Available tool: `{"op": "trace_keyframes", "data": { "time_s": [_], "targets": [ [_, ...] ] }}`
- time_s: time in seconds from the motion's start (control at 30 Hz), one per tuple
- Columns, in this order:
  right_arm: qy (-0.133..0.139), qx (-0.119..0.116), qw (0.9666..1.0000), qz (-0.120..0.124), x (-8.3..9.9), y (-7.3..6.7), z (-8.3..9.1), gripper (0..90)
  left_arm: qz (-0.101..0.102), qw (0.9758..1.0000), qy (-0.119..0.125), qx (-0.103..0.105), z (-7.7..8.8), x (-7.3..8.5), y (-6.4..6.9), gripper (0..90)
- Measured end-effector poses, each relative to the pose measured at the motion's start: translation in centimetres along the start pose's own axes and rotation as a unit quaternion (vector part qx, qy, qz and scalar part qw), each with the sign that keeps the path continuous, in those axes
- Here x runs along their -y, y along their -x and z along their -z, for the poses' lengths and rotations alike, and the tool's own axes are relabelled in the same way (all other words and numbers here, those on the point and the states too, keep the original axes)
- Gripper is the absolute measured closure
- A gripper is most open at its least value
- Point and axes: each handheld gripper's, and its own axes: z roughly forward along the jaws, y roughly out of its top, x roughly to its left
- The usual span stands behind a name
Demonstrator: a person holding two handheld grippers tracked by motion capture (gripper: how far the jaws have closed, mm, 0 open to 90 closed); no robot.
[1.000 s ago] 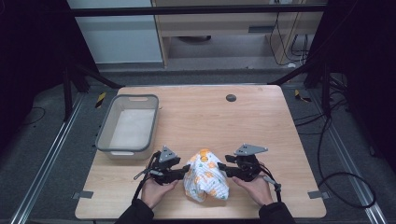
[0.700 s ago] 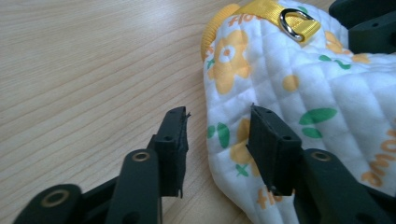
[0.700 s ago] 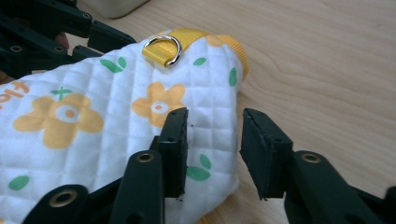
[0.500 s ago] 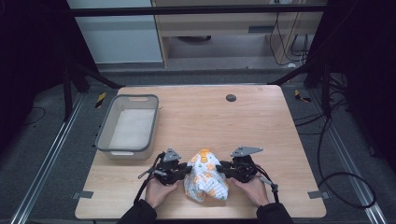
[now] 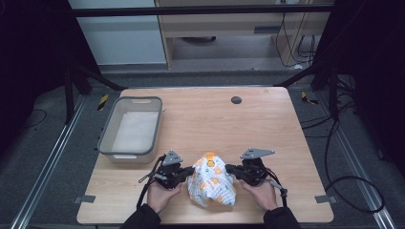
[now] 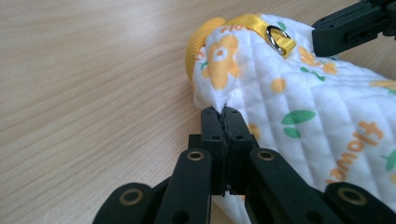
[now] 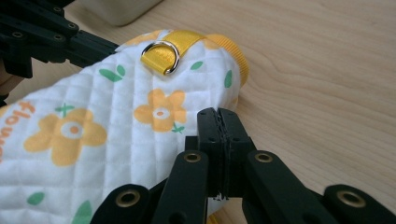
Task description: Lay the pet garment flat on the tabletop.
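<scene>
We are pinching the quilted flowered cloth pouch (image 5: 211,185) lying at the near edge of the tabletop (image 5: 267,129), the left claw (image 6: 223,112) clamping its one side, the right claw (image 7: 217,114) clamping the opposite side, both having just closed.

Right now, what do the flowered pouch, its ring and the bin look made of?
Pouch: quilted white fabric, matte, stitched in a diamond grid, orange flower print. Ring: shiny silver, likely metal, on a glossy yellow ribbon loop. Bin: grey, smooth, probably plastic.
</scene>
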Motion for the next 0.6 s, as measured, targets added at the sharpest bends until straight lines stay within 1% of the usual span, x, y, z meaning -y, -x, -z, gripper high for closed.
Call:
{"op": "trace_keyframes", "data": {
  "time_s": [0.03,0.07,0.2,0.23,0.33,0.4,0.47,0.53,0.6],
  "targets": [
    [0.0,0.0,1.0,0.0,0.0,0.0,0.0,89.2,-0.001,1.0,0.007,0.0,0.3,-0.1,0.1,89.4],
    [0.006,0.002,1.0,0.001,-0.1,-0.1,0.4,89.3,-0.004,0.9999,0.013,0.001,0.6,-0.3,0.3,89.4],
    [0.033,0.014,0.9992,0.015,-0.6,-0.4,1.9,89.3,-0.027,0.9991,0.034,-0.006,1.8,-1.1,1.2,89.4],
    [0.033,0.014,0.9992,0.015,-0.6,-0.4,1.9,89.3,-0.037,0.9987,0.034,-0.013,1.9,-1.4,1.5,89.4],
    [0.052,0.018,0.9981,0.026,-1.4,-0.7,2.7,89.4,-0.055,0.9971,0.049,-0.021,2.7,-2.4,2.1,89.4],
    [0.066,0.026,0.9969,0.034,-2.0,-1.0,3.3,89.4,-0.06,0.9964,0.056,-0.022,3.2,-3.2,2.2,89.4],
    [0.081,0.034,0.9953,0.039,-2.5,-1.2,3.9,89.4,-0.073,0.995,0.059,-0.033,3.5,-4.1,2.5,89.4],
    [0.096,0.048,0.9932,0.045,-3.2,-1.2,4.2,89.4,-0.082,0.9934,0.068,-0.042,3.8,-5.1,2.8,89.4],
    [0.117,0.061,0.9903,0.043,-3.9,-1.0,4.2,89.4,-0.083,0.992,0.083,-0.046,3.9,-6.1,2.9,89.4]
  ]
}}
